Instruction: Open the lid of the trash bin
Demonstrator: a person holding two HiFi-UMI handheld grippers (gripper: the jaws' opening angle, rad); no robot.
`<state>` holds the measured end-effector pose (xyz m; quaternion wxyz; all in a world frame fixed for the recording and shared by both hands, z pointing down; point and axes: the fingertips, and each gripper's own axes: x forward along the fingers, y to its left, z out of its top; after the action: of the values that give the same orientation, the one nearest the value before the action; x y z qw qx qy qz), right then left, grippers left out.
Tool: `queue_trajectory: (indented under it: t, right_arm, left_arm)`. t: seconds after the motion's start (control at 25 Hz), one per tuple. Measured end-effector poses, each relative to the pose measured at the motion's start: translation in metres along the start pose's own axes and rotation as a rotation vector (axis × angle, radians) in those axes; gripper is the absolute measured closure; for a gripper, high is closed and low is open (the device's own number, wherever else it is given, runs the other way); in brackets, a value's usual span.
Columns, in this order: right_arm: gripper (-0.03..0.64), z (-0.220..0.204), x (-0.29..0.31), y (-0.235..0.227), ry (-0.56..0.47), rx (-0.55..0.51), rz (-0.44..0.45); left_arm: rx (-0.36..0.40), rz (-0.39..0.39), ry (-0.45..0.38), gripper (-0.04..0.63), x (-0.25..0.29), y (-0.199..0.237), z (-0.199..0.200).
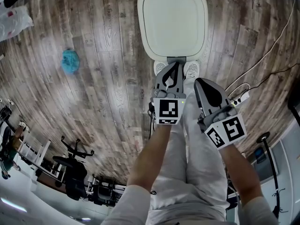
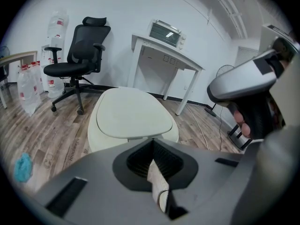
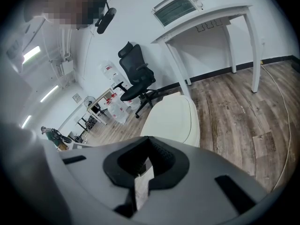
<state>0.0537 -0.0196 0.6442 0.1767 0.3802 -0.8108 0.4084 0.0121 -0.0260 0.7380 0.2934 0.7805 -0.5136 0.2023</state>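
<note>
While the lid (image 1: 172,20) lies flat and shut on the trash bin (image 1: 140,13), the task stands at its start: nothing is lifted, and the whole opening motion is left to do. The bin is on the wooden floor (image 1: 108,102), directly ahead of the person's white shoes (image 1: 192,69).

The floor carries wood-grain planks across the room. A white surface (image 2: 164,50) against the far wall bears a toaster oven (image 2: 165,32); a black office chair (image 2: 77,55) is parked to its left. A cable (image 1: 262,60) runs over the planks to a power strip (image 1: 239,97) near the person's right side. A crumpled blue item (image 1: 70,61) lies well apart from the bin.

The left tongs (image 1: 175,65) hang over the bin's near edge, jaws drawn together with nothing between them. The right tongs (image 1: 199,81) sit just beside, nearer the person, jaws likewise together and empty. Neither touches the lid. The next move probably calls for a tip under the lid's front lip.
</note>
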Motion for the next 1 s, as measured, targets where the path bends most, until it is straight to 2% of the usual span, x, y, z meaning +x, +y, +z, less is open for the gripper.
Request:
queue_trajectory:
  t: [1.0]
  right_arm:
    - [0.601, -0.014, 0.001, 0.002, 0.014, 0.008, -0.005]
  left_arm:
    - [0.006, -0.012, -0.015, 0.594, 0.000, 0.000, -0.001]
